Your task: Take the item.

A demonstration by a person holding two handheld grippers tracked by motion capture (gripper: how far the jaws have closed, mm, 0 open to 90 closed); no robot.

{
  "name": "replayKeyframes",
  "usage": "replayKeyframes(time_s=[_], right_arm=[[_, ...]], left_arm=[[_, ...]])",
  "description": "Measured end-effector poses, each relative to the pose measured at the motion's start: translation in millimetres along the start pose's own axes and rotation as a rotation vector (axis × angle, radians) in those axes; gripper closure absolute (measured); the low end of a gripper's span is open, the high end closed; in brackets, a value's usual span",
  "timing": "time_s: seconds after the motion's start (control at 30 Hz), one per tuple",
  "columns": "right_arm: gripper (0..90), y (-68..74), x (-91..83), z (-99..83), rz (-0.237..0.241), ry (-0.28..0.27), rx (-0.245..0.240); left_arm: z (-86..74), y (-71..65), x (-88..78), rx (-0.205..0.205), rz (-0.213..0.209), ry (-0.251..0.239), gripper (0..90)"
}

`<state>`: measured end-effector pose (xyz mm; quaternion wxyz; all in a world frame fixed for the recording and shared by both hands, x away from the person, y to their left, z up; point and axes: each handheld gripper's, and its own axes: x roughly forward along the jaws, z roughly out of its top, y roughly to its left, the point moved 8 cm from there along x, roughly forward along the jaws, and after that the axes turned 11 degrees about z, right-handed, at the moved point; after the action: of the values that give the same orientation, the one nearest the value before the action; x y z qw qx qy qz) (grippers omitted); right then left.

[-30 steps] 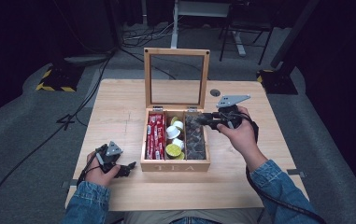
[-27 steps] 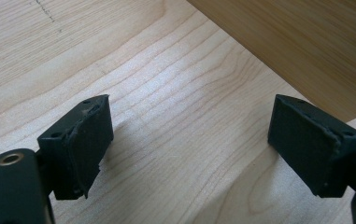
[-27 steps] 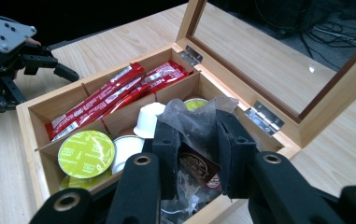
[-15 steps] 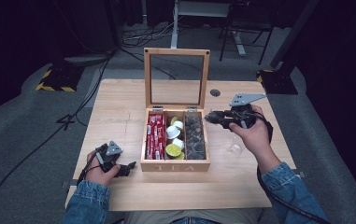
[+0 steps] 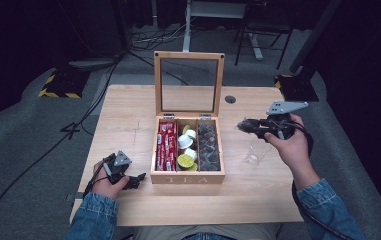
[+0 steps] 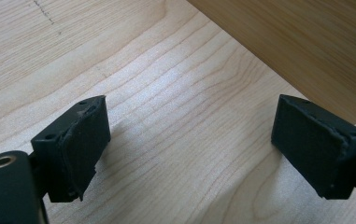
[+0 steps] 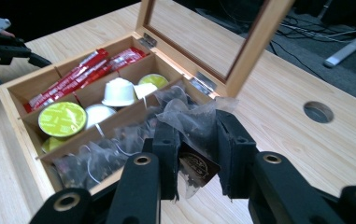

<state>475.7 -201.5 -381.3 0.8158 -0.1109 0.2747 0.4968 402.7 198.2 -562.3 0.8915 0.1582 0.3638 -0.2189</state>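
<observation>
An open wooden tea box (image 5: 188,177) stands mid-table with its glass lid (image 5: 188,82) upright. It holds red sachets (image 5: 166,145) on the left, green and white capsules (image 5: 187,150) in the middle and clear tea bags (image 5: 208,147) on the right. My right gripper (image 5: 243,126) hovers just right of the box, shut on one tea bag (image 7: 189,116) with a dark tag hanging below. My left gripper (image 5: 137,181) rests on the table at the box's front left corner, open, with only bare wood between its fingers (image 6: 80,140).
A small clear glass (image 5: 252,156) stands on the table right of the box, below my right hand. A round cable hole (image 5: 230,99) sits behind the box on the right. The table's front edge is close behind my left hand.
My right gripper has carried the tea bag to the right, from over the box's right compartment to beside the box, above the glass. The left gripper has stayed put.
</observation>
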Motion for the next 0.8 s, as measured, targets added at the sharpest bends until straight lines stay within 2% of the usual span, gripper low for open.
replayKeyframes(time_s=[0.23,0.37,0.57,0.73,0.8], right_arm=[[71.8,-8.3,-14.7,-14.4,-0.035,0.023,0.019],[71.8,-12.0,-19.7,-22.7,-0.063,0.046,0.012],[71.8,-16.6,-27.6,-35.9,-0.078,0.075,0.032],[72.0,-17.9,-27.7,-46.7,-0.09,0.152,0.014],[71.9,-17.9,-28.1,-50.2,-0.084,0.162,0.021]], left_arm=[[0.1,0.1,0.0,0.001,0.001,-0.002,12.1],[0.1,0.0,0.0,0.001,0.001,-0.002,12.1],[0.1,0.0,0.0,0.0,0.0,-0.002,12.1],[0.1,0.0,0.0,0.001,0.001,-0.002,12.1],[0.1,0.1,0.0,0.001,0.001,-0.002,12.1]])
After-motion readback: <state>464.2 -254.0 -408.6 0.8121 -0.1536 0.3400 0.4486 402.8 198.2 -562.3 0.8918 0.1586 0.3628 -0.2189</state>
